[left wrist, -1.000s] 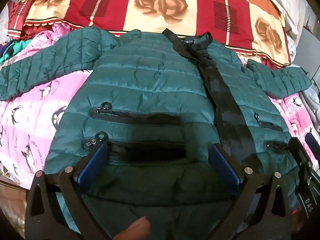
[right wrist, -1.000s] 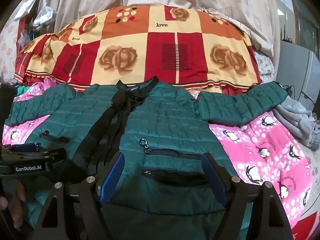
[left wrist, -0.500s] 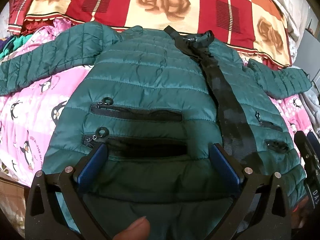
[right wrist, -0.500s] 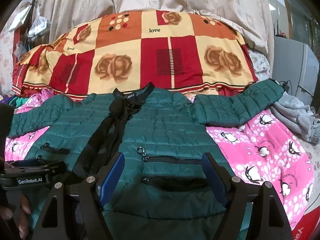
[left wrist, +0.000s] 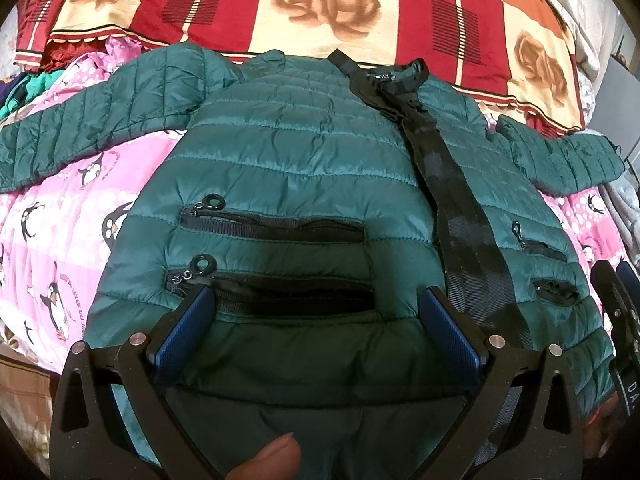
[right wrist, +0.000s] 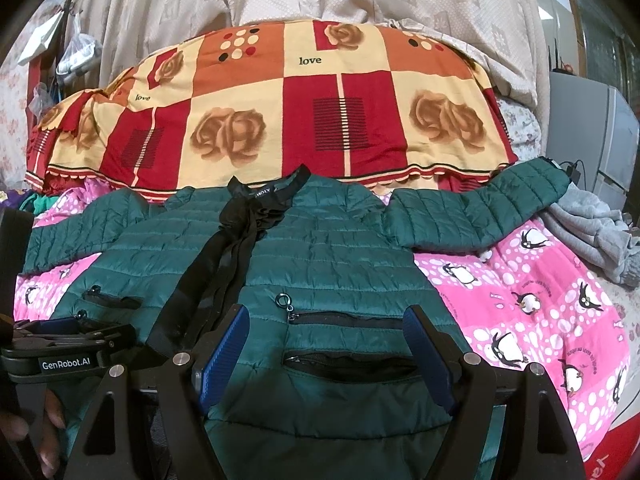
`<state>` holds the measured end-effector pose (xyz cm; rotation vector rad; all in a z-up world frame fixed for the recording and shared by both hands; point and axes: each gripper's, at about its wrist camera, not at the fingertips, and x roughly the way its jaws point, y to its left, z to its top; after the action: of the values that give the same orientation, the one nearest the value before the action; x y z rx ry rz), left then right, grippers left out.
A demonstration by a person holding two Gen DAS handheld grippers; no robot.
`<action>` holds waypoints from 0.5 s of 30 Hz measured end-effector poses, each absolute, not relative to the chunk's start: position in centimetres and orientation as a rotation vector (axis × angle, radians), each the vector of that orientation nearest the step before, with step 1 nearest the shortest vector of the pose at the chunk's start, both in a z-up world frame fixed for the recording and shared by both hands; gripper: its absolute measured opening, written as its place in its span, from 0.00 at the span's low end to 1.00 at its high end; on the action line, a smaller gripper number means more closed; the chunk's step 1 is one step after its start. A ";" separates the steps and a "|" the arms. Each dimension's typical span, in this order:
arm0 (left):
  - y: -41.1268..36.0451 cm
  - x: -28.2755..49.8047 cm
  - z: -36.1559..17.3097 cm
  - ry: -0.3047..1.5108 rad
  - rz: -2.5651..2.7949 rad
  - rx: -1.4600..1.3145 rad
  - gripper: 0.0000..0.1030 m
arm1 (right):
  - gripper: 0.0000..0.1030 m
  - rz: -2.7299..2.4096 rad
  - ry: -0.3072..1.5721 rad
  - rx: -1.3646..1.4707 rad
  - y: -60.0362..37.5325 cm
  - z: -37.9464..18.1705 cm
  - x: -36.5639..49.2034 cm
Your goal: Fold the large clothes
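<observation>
A dark green quilted jacket (left wrist: pixel 304 160) lies face up on a pink penguin-print bedspread (left wrist: pixel 52 224), sleeves spread to both sides, black zipper band running down its front. My left gripper (left wrist: pixel 316 312) is open over the jacket's lower left panel, blue pads on either side of the lower zip pocket (left wrist: pixel 280 288). In the right wrist view the same jacket (right wrist: pixel 332 256) fills the middle. My right gripper (right wrist: pixel 326 332) is open above the lower right panel and its pocket (right wrist: pixel 348 366). The left gripper (right wrist: pixel 64 340) shows at the left edge there.
A red, cream and orange rose-patterned blanket (right wrist: pixel 280 112) is heaped behind the collar. Grey clothing (right wrist: pixel 592 232) lies at the bed's right side, near a grey appliance (right wrist: pixel 592 136). Beige curtains hang behind. A thumb (left wrist: pixel 272 460) shows at the bottom of the left wrist view.
Both grippers have drawn back a little toward the jacket's hem and stayed open. The jacket has not moved.
</observation>
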<state>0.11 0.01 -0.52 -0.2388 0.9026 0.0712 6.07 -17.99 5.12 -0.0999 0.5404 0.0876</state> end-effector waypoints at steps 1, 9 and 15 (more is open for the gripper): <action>0.0 0.1 -0.5 0.901 0.072 -0.237 1.00 | 0.75 0.088 0.541 -0.098 -18.0 5.1 6.0; -0.1 0.1 -0.5 0.889 0.068 -0.245 1.00 | 0.75 0.088 0.541 -0.096 -18.0 5.1 6.0; 0.0 0.1 -0.5 0.880 0.063 -0.252 1.00 | 0.74 0.087 0.542 -0.098 -18.0 5.1 6.1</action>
<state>0.10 -0.04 -0.45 -0.2519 0.8799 0.0632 6.05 -17.96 5.13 -0.0979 0.5423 0.0871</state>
